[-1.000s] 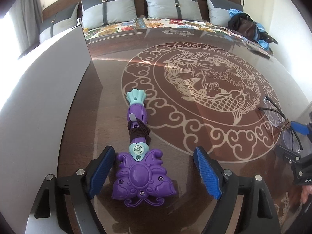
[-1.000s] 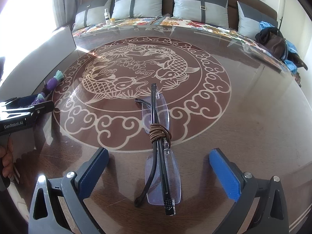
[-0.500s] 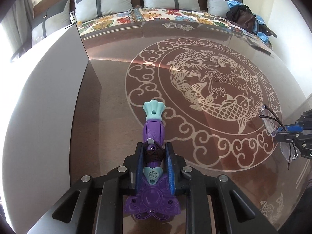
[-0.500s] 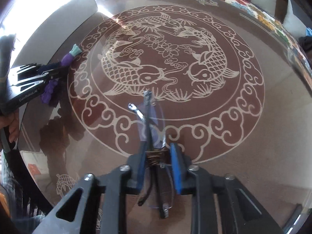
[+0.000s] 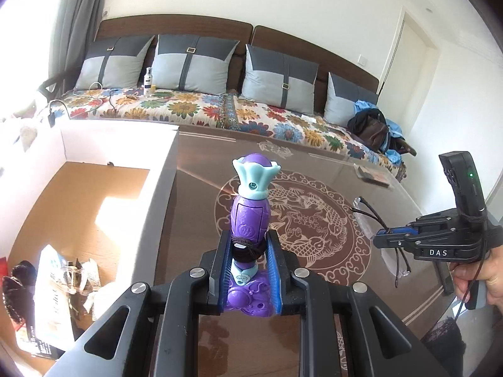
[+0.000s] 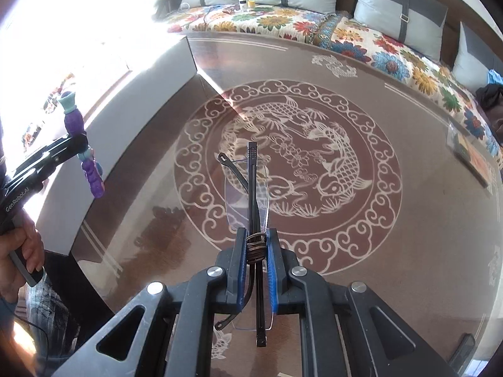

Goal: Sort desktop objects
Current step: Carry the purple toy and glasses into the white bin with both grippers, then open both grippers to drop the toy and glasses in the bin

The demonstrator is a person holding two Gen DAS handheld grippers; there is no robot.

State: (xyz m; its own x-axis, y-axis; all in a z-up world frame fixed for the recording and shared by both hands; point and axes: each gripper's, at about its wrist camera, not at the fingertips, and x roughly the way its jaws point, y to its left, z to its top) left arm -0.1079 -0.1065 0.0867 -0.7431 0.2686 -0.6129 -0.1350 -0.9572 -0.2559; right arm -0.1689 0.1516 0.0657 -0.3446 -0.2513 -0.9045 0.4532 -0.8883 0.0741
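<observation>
The left gripper (image 5: 246, 270) is clamped on the purple toy wand (image 5: 250, 216), held above the table (image 5: 195, 220) beside the box (image 5: 157, 188); the right gripper (image 6: 256, 270) is clamped on the folded glasses (image 6: 253, 194), above the table's fish medallion.

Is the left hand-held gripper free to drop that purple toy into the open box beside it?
Probably yes. The left hand-held gripper holds the purple toy clear above the table, and the box beside it is open-topped, with nothing visible between them. Some items already lie in its near end.
</observation>
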